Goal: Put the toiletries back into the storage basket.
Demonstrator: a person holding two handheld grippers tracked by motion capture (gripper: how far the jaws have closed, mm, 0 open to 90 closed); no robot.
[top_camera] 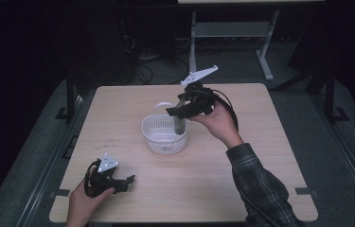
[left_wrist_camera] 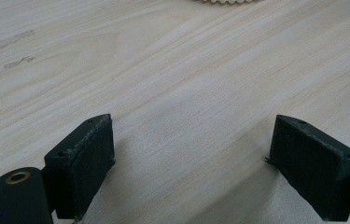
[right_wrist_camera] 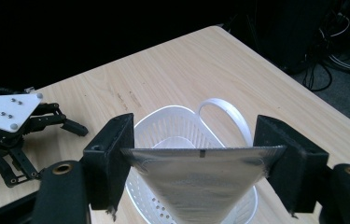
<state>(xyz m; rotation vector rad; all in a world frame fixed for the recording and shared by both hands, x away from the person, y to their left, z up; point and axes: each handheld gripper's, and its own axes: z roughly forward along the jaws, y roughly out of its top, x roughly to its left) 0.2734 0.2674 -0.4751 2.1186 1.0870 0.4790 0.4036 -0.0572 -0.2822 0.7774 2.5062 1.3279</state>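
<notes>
High view first: right hand-held gripper (top_camera: 179, 111) raised over the middle of the table (top_camera: 260, 156), tilted down toward the left, grey three-cornered plate on top, cable looping back over the hand (top_camera: 217, 124) and plaid sleeve (top_camera: 260, 189). Clenched on a silvery pouch (top_camera: 180, 124), held by its top edge; pouch hanging straight down from the jaws, lower end dipping inside the white basket (top_camera: 158, 138) at its right side. Cannot tell from here whether the pouch tip touches the basket floor.

Right gripper view: same pouch (right_wrist_camera: 200, 182) stretched flat between the 2 black jaws, each jaw pinching 1 upper corner, top edge taut and level, body narrowing downward like a funnel. Directly beneath it, the white basket (right_wrist_camera: 172, 126), perforated floor and slotted wall visible, looped handle (right_wrist_camera: 224, 109) lying over the far rim. Pouch in front of and above the basket opening, centred on it.

Left hand-held gripper (top_camera: 118, 182) low at the near left of the table, well apart from the basket and the pouch, gripped by the left hand (top_camera: 83, 201). Seen also in the right gripper view at far left (right_wrist_camera: 65, 123), resting near the table edge with its grey plate up. Left gripper view: 2 jaws spread wide, released, nothing between them but bare wood grain; a sliver of the basket's scalloped base (left_wrist_camera: 228, 1) at the top edge, far ahead.
</notes>
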